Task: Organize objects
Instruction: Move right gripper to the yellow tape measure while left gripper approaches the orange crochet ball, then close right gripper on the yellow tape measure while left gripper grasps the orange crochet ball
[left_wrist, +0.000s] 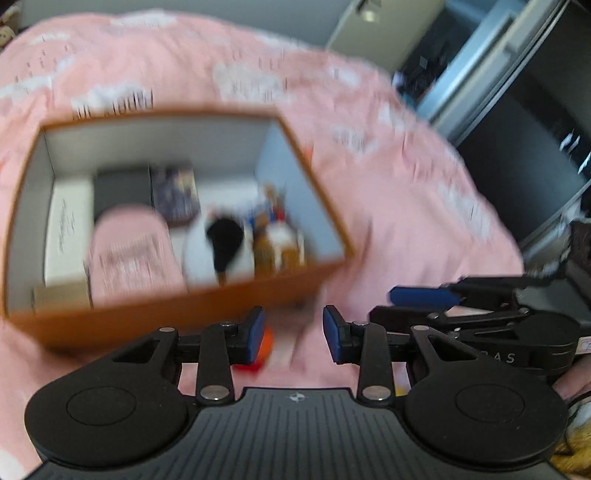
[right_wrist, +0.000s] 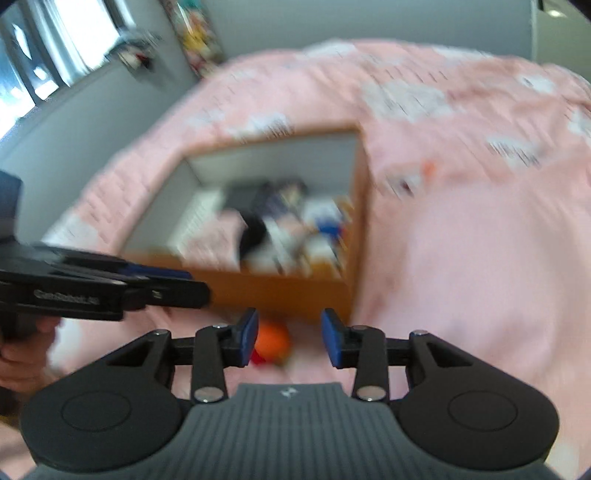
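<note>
Pink bedding (left_wrist: 388, 229) with white patches covers the whole bed, and everything sits on it. An orange box (left_wrist: 177, 306) with white inside walls rests on the bedding. The box already holds many things: a pink pouch (left_wrist: 129, 251), a white and black thing, some small bottles. They are too blurry to name well.

Just outside the near wall of the box lies a small orange toy (right_wrist: 272, 341) with a bit of red beside it. It looks round, so it has no long side and points no way that I can tell.

The right gripper (right_wrist: 289, 341) hangs right above the toy, fingers apart, nothing between them. The left gripper (left_wrist: 293, 334) is also spread and empty, with the toy peeking out by its left finger. The right one looks nearer, so it would be my pick to grab the toy and lift it over the near wall.
</note>
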